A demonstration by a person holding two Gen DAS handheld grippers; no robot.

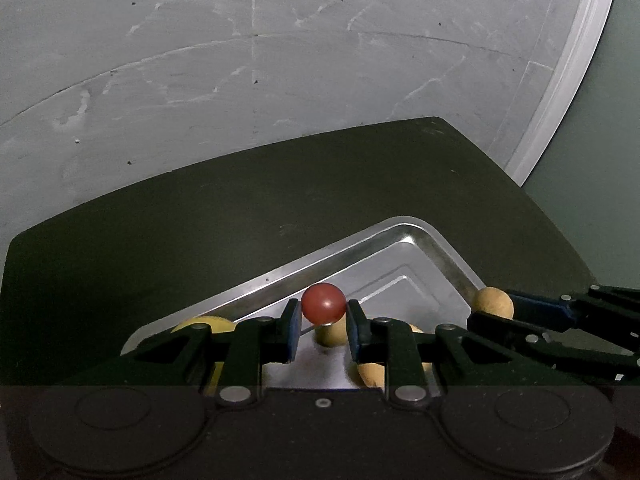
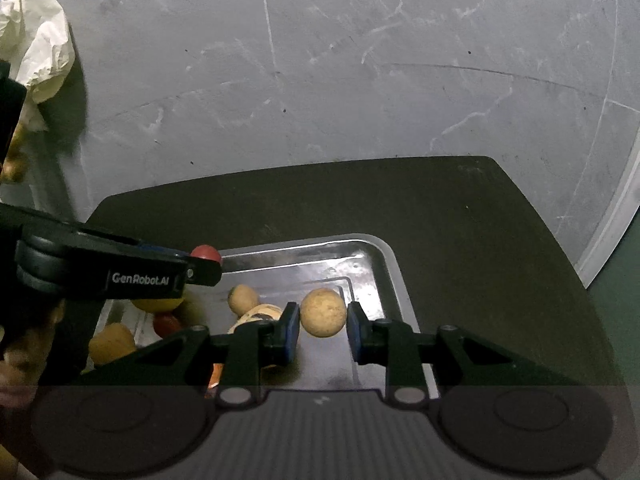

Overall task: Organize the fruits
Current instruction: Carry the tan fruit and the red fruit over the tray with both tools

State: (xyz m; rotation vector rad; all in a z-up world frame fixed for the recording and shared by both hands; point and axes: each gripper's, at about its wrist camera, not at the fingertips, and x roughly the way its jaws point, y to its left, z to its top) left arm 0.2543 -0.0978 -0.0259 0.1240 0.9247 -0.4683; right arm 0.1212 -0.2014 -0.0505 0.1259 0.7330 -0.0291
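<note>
Above metal tray (image 1: 448, 256), left gripper (image 1: 323, 320) pinching red fruit (image 1: 323, 303), right gripper (image 2: 323, 322) pinching tan fruit (image 2: 323, 312).

Tray (image 2: 394, 276) on the table (image 2: 460, 216), wall (image 2: 320, 60) behind. Between the left gripper (image 1: 323, 322) fingers, a small round fruit (image 1: 323, 303) above the tray; between the right gripper (image 2: 323, 326) fingers, a larger ball fruit (image 2: 323, 312). More fruits (image 2: 244, 298) in the tray's left part, crumpled bag (image 2: 36, 48) far left.
</note>
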